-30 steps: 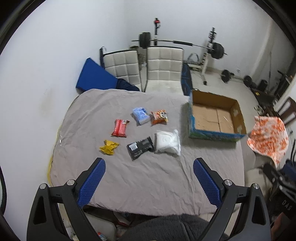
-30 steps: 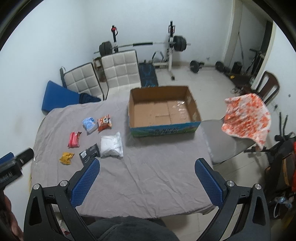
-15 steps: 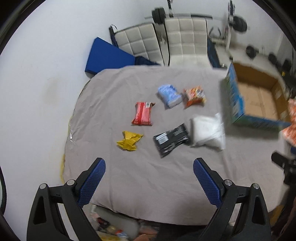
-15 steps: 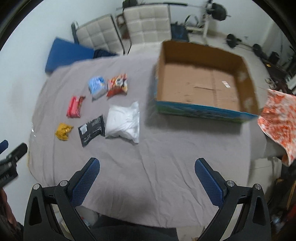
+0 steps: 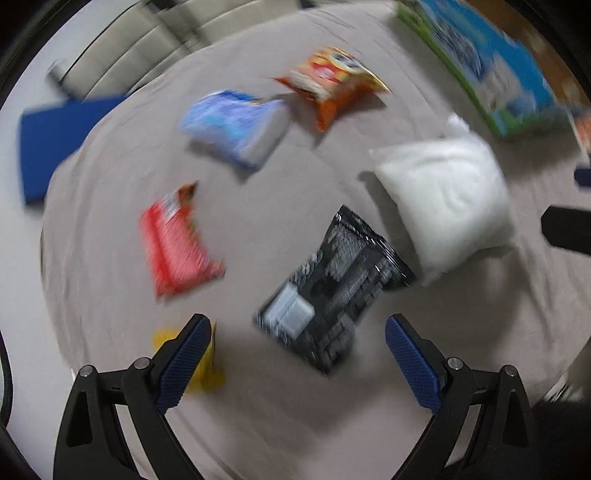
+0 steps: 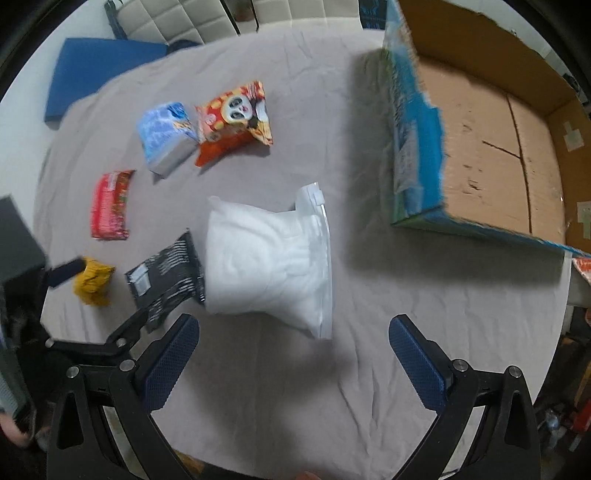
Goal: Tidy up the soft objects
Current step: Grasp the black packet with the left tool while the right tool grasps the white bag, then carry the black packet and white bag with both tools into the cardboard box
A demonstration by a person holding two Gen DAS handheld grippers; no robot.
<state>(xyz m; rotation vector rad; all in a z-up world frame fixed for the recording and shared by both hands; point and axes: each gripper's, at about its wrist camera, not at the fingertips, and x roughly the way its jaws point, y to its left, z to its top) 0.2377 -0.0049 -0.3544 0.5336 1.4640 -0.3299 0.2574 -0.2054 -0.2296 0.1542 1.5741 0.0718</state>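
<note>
Several soft packets lie on a grey cloth-covered table [image 6: 369, 332]. A white bag [image 6: 266, 266] [image 5: 447, 206] lies beside a black packet [image 6: 166, 280] [image 5: 332, 291]. A red packet [image 6: 110, 206] [image 5: 173, 243], a yellow packet [image 6: 92, 280] [image 5: 207, 373], a light blue packet [image 6: 166, 136] [image 5: 236, 125] and an orange snack bag [image 6: 232, 118] [image 5: 332, 81] lie around them. My left gripper [image 5: 295, 354] is open above the black packet. My right gripper [image 6: 291, 354] is open just short of the white bag.
An open cardboard box [image 6: 480, 129] with blue printed sides stands on the table at the right, also in the left wrist view [image 5: 491, 70]. A blue mat [image 6: 96, 70] and white padded chairs [image 6: 177, 22] stand beyond the far edge. The left gripper shows at the right wrist view's left edge [image 6: 62, 277].
Both grippers have dropped down and forward toward the packets, which now look much larger. The left view is blurred by motion. Both stay open.
</note>
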